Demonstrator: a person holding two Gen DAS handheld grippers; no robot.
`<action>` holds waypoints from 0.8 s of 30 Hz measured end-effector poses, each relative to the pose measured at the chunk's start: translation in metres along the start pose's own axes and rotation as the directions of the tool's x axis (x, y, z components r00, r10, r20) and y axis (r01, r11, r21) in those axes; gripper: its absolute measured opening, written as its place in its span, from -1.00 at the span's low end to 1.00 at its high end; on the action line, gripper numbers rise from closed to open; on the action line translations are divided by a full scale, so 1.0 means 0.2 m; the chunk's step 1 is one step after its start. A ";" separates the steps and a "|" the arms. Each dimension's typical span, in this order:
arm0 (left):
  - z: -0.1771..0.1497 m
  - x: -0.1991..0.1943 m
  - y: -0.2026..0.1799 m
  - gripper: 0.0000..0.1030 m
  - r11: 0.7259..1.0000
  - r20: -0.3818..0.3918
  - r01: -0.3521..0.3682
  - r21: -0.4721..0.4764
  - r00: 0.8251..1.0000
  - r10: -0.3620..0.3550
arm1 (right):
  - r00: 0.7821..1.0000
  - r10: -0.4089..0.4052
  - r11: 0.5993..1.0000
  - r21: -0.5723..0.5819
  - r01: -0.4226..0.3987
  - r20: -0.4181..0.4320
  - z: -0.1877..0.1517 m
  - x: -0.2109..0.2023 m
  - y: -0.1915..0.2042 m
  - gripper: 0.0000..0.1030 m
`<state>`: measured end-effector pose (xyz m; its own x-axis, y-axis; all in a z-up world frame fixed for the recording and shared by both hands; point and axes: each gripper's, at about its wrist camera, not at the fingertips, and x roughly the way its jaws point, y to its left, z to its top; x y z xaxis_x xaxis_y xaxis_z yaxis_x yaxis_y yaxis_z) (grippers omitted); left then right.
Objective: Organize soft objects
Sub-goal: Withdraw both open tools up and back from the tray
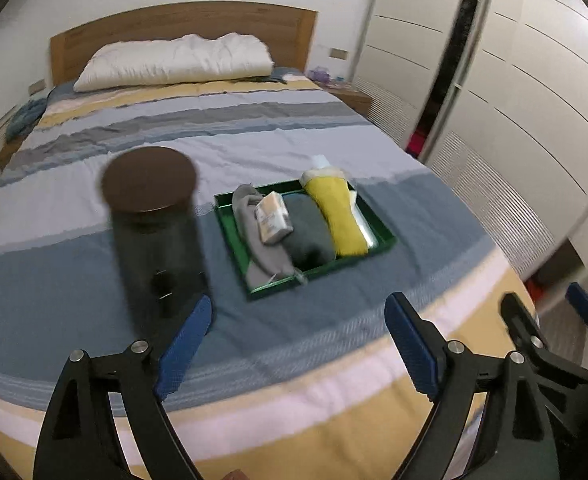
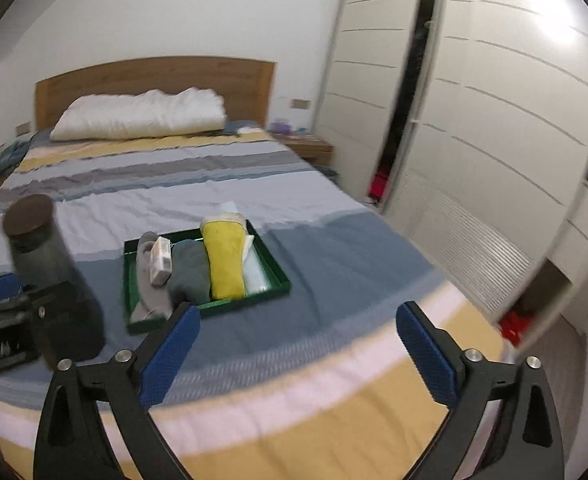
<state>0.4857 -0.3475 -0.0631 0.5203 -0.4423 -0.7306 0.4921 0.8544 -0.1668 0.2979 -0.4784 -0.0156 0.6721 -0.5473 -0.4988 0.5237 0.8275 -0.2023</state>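
Left gripper [image 1: 298, 320] and right gripper [image 2: 298, 330] both gaping wide, holding nothing. Ahead of them, green tray [image 1: 386, 236] sitting on bed, carrying grey cloth [image 1: 249, 220], small packet [image 1: 271, 218], dark roll [image 1: 308, 232], yellow cloth [image 1: 340, 216]. Dark jar [image 1: 153, 220] standing left of it.

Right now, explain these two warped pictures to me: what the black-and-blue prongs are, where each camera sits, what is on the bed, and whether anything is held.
There is no robot here. A person carries one hand-held gripper in each hand, with a wide-angle camera on each that looks along its blue-padded fingers, hence the curved edges. One picture comes from the left hand-held gripper, the other from the right hand-held gripper. Both stand open and hold nothing. On the striped bedspread lies a green tray with a grey cloth, a small packet, a dark rolled cloth and a yellow cloth side by side. A dark jar stands beside the tray.
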 end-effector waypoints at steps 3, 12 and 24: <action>-0.06 -0.11 0.07 0.66 0.999 0.009 -0.018 0.047 1.000 0.017 | 1.000 -0.020 1.000 0.004 0.020 -0.002 -0.09 -0.25 0.12 0.99; -0.34 -0.01 0.22 0.66 0.992 0.057 -0.121 0.031 0.991 0.119 | 0.997 0.050 0.999 0.009 -0.050 0.060 -0.38 -0.32 0.27 0.99; -0.59 0.09 0.30 0.66 0.973 0.122 -0.228 -0.049 0.965 0.232 | 0.966 0.209 0.977 -0.069 -0.201 0.155 -0.57 -0.16 0.29 0.99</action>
<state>0.4428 -0.2727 -0.1648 0.7012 -0.2618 -0.6631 0.3260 0.9450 -0.0284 0.2466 -0.3990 -0.1063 0.8395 -0.3745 -0.3936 0.3407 0.9272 -0.1556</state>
